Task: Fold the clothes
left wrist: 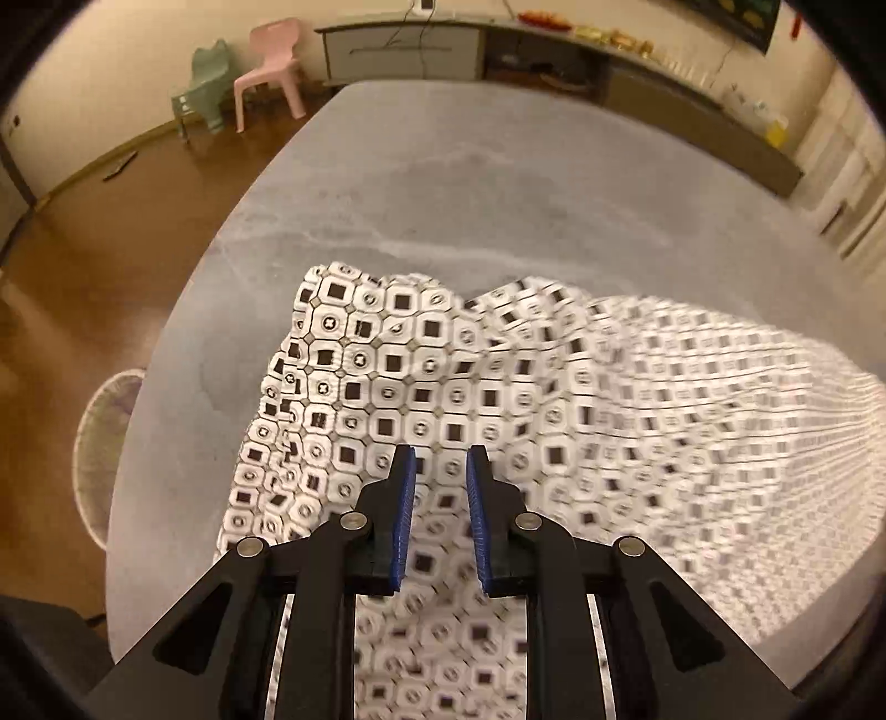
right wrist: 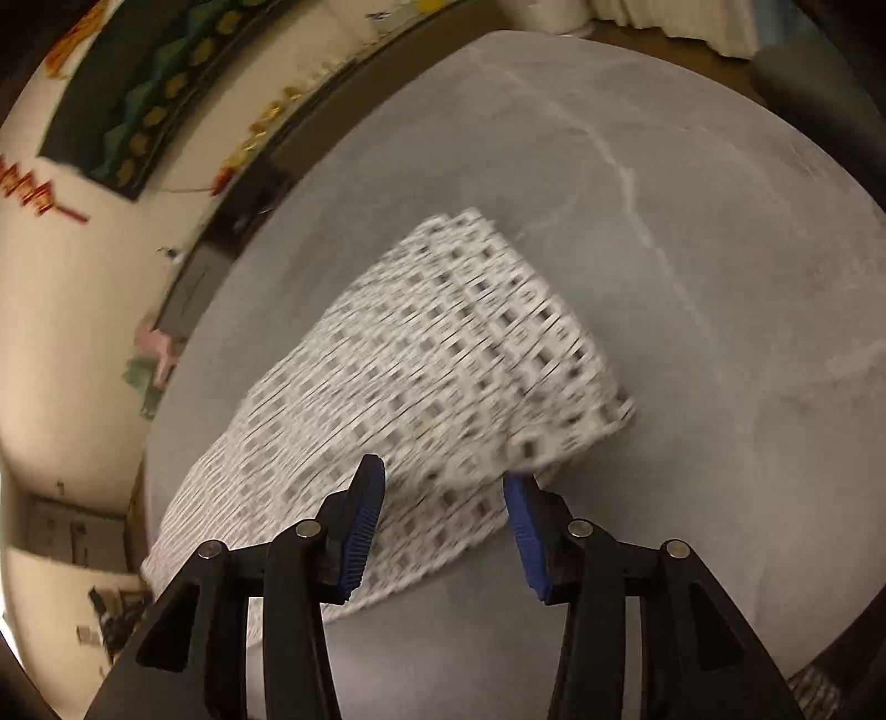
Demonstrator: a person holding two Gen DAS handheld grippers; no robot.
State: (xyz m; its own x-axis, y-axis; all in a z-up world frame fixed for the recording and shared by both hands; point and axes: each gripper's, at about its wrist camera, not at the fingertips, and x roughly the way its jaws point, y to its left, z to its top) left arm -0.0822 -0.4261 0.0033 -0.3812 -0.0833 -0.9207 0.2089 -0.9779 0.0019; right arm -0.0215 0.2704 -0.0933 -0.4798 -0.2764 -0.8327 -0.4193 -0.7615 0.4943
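So there's this big grey table and a patterned garment on it, white fabric covered in little black squares and circle motifs, kind of like a tile print. From the left wrist view it fills the lower half of the picture, bunched up with a raised fold around 11 o'clock from the gripper tips and then stretching away toward 3 o'clock, where it goes blurry.

The left gripper sits over the cloth with its blue pads a narrow gap apart. You can see the print straight through the gap and nothing is pinched between them, so it isn't gripping anything.

The right gripper is spread noticeably wider. In its view the garment runs as a long band from about 7 o'clock up to 1 o'clock, blurred pretty heavily. A corner of the fabric hangs down near the right-hand blue finger and may be brushing its tip; can't tell for sure through the blur. The pads aren't pressing on cloth though, and bare table shows between them lower down.

Background stuff: a pink plastic chair and a pale green chair by the far wall at 11 o'clock, a long low cabinet at 12, and a round fan grille off the table edge at 9 o'clock. Brown floor all around.
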